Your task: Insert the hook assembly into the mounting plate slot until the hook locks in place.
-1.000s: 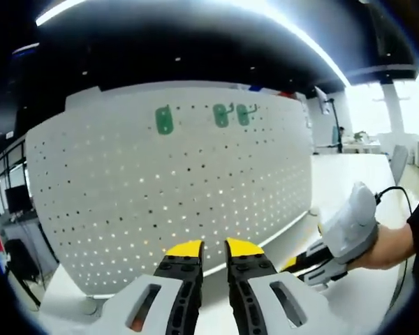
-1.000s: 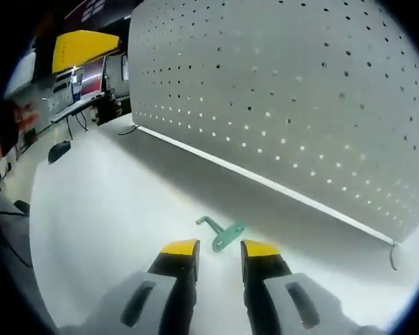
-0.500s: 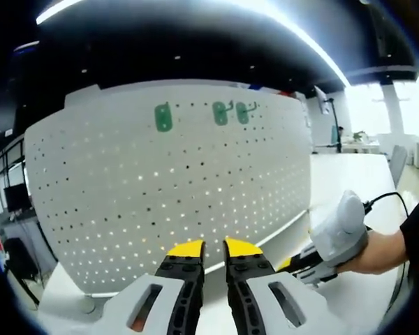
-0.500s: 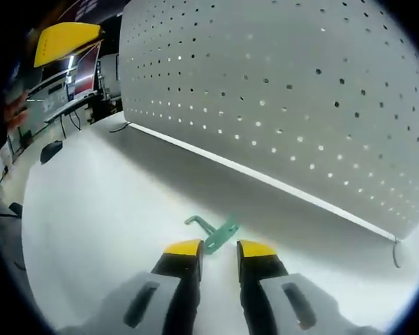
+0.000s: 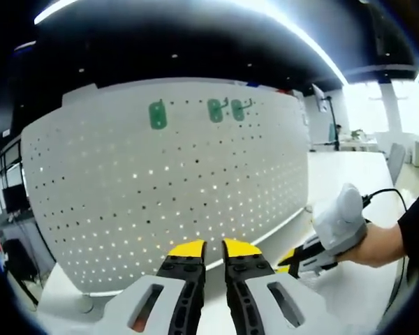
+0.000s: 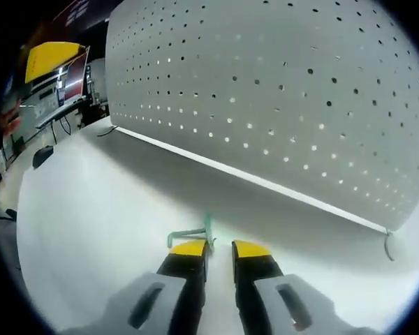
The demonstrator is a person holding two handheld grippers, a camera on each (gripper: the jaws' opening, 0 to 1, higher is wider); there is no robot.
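Closing in, my right tongs [image 6: 218,249] now pinch the green hook [image 6: 193,234] on the desk [image 6: 91,202], shank pointing left; left tongs [image 5: 205,248], nearly shut, face the pegboard [image 5: 160,195].

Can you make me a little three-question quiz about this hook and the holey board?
1. True or false: the green hook lies on the white table right at the right gripper tips.
2. How many green plates hang near the top of the pegboard in the left gripper view?
A) one B) three C) five
3. Fill in: the left gripper holds ____.

Key: 1 true. 2 B. 3 nothing; its jaws stand close together with nothing between them.
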